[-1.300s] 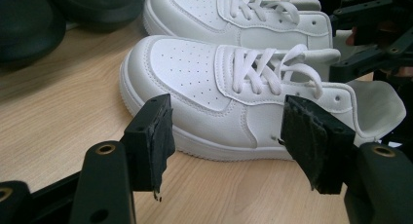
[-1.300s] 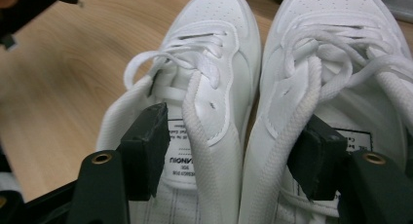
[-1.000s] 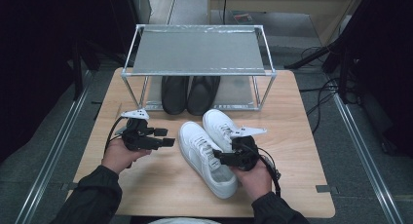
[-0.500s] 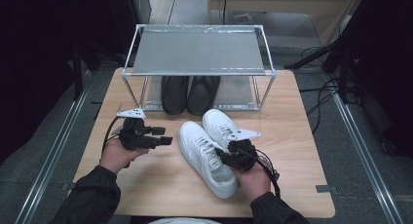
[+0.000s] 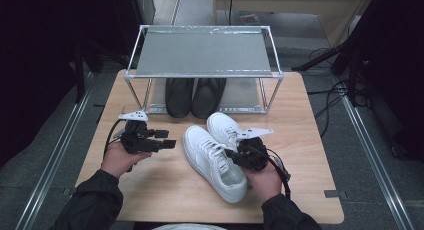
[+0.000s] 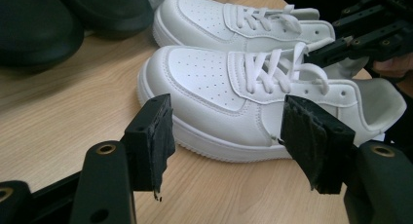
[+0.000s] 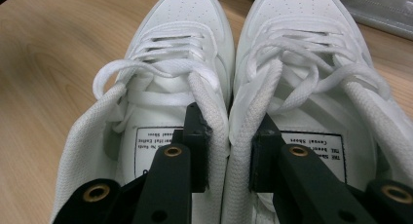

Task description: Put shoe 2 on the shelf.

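closing right gripper [image 7: 228,153] pinches both sneakers' [image 7: 229,112] inner collars.

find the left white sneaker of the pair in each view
High view: the left white sneaker lies centre, toe towards the rack.
Left gripper view: nearer shoe, side-on, mid-frame.
Right gripper view: left half, one jaw of the right hand-held gripper inside its collar.
Shared landmark: the other white sneaker touching it.
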